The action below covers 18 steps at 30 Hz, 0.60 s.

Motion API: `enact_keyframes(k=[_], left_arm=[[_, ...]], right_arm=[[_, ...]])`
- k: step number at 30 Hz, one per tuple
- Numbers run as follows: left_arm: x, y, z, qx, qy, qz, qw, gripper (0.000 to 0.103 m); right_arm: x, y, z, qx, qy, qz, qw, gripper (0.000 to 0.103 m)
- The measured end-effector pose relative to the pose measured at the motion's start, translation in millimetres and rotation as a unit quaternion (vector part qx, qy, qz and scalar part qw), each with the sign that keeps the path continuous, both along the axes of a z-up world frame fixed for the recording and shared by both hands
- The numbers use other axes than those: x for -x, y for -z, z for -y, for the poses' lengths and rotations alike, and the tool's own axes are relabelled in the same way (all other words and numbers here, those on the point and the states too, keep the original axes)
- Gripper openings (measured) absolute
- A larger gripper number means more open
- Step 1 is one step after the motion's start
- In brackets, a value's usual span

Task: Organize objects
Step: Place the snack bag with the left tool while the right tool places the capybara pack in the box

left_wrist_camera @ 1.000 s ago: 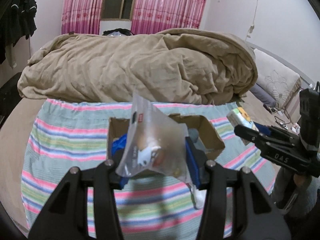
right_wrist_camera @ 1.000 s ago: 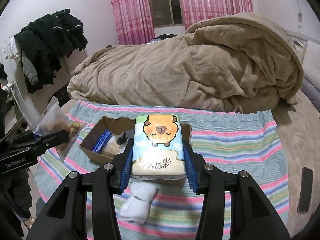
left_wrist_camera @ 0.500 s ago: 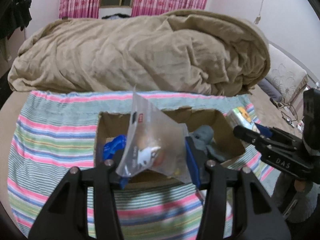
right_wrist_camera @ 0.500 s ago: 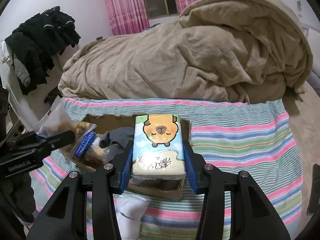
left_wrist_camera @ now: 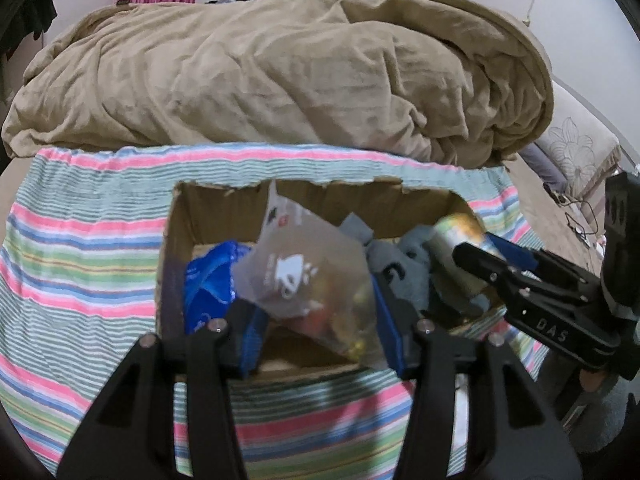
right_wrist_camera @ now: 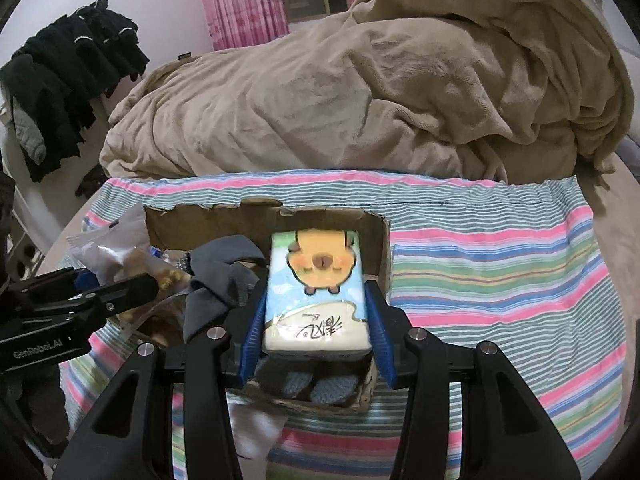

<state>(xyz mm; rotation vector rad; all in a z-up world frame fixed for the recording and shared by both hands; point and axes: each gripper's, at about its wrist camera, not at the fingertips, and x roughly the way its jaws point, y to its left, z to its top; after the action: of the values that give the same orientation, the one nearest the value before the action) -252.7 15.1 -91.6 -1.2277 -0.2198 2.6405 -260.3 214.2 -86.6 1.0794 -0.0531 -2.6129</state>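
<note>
1. Between the blue pads of my right gripper (right_wrist_camera: 316, 326) sits a tissue pack (right_wrist_camera: 316, 280) printed with an orange cartoon animal; the fingers are closed on its two long sides, so its long axis runs straight forward along the fingers.
2. Below and ahead of that pack lies the open cardboard box (right_wrist_camera: 372, 236), with the pack hanging over its right-hand end, near the right wall. I judge the next move is a short lowering and release, and the pack's forward-pointing length should fit along that wall.
3. My left gripper (left_wrist_camera: 316, 320) is closed on a clear plastic bag (left_wrist_camera: 308, 276) holding small items I cannot identify. The bag stands upright above the box's middle, its top leaning toward the far wall.
4. Inside the box I see a blue package (left_wrist_camera: 208, 280) at the left end and grey socks (right_wrist_camera: 224, 276) bunched in the middle, between the two grippers. More grey knit fabric shows directly under the tissue pack.
5. Both grippers are over the box and close together, the right one near the right end and the left one toward the centre-left. I judge crowding is the risk: the grey socks lie just beside the pack's landing spot.
6. Around the box spreads a striped cloth (right_wrist_camera: 500, 280) in pink, green and blue, with something white (right_wrist_camera: 256, 424) lying on it at the near edge.
7. Beyond it a rumpled tan blanket (right_wrist_camera: 380, 92) fills the bed, below pink curtains (right_wrist_camera: 236, 0).
</note>
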Motion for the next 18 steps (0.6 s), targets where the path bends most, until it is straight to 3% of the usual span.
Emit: enact_keyframes(k=[7,11,18], left_arm=[[-6,-8,3,0.001,0.001,-0.003,1.0,0.063],[-15,-17,5,0.004,0.0,-0.013,0.9999,0.07],[-37,-38,11,0.004,-0.004,-0.035,0.9994,0.072]], right_arm=[[-6,-4,4,-0.002,-0.005,-0.007,1.0,0.063],[-12,-10,2,-0.002,-0.001,-0.011,1.0,0.064],[-30,-29,-1,-0.001,-0.001,-0.025,1.0,0.064]])
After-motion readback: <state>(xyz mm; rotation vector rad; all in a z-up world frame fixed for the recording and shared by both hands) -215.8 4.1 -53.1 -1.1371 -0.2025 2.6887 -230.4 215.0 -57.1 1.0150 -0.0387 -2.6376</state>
